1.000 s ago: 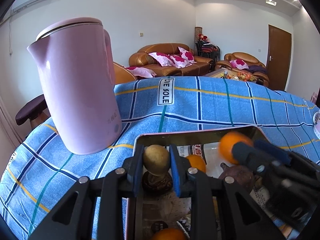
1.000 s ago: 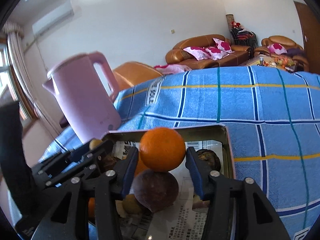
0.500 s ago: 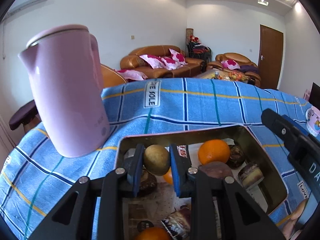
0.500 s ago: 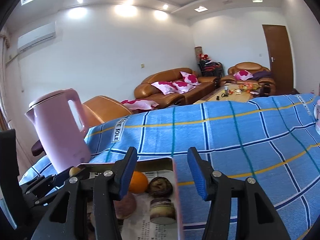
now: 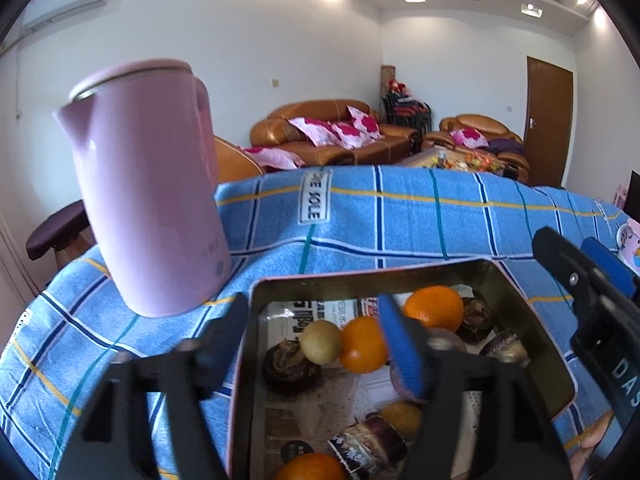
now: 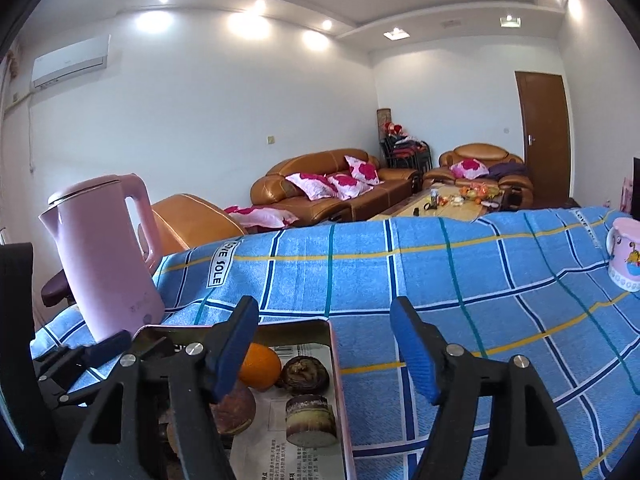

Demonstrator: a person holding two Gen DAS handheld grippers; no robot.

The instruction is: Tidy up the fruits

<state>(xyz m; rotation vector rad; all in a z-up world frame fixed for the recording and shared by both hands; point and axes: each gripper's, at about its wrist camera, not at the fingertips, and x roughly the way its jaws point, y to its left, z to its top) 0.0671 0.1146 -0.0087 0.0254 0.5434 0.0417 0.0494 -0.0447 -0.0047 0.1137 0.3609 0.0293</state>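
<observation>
Left gripper (image 5: 316,340) jaws just opened, spread over metal tray (image 5: 524,308), holding nothing; yellowish round fruit (image 5: 321,341) lies in tray between them, beside oranges (image 5: 434,307). Right gripper (image 6: 326,356) jaws just opened, empty, over tray's right edge and blue checked cloth (image 6: 460,280). Pink kettle (image 5: 144,184) left of tray.

One metal tray (image 5: 532,320) at the lower middle of the left wrist view holds three oranges (image 5: 434,307), two yellowish round fruits (image 5: 321,342) and several dark brown ones (image 5: 290,366), the exact number unclear. One pink kettle (image 5: 148,184) stands at the left, and one pink mug (image 6: 624,256) at the right edge of the right wrist view.
</observation>
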